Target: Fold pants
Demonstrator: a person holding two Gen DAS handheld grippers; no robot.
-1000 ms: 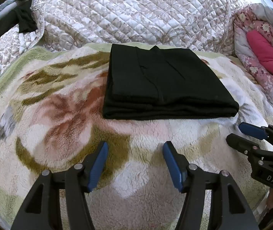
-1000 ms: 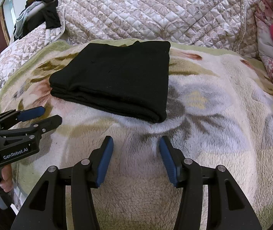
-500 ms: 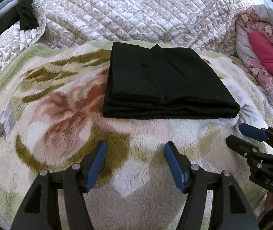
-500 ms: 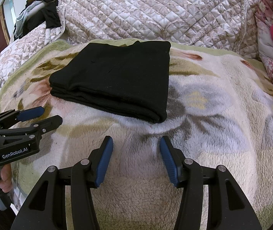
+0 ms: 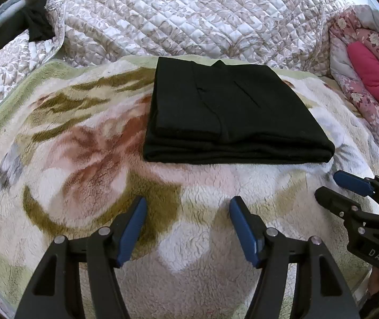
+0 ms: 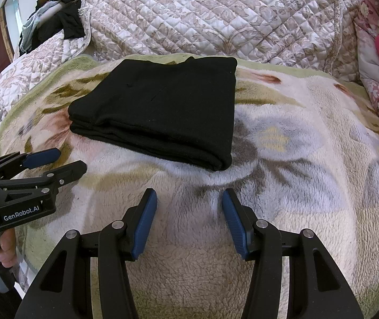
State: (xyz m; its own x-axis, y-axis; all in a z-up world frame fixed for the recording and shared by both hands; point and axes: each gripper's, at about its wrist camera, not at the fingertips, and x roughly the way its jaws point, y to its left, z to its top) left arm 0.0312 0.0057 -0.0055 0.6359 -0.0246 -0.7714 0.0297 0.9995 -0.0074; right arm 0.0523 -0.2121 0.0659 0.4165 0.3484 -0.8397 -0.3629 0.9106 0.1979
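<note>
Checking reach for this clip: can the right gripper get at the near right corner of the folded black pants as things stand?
Probably yes. The right gripper is open and empty, and the corner of the black pants lies just ahead of it with only bare fleece blanket between. The left gripper sits off to the side.
</note>
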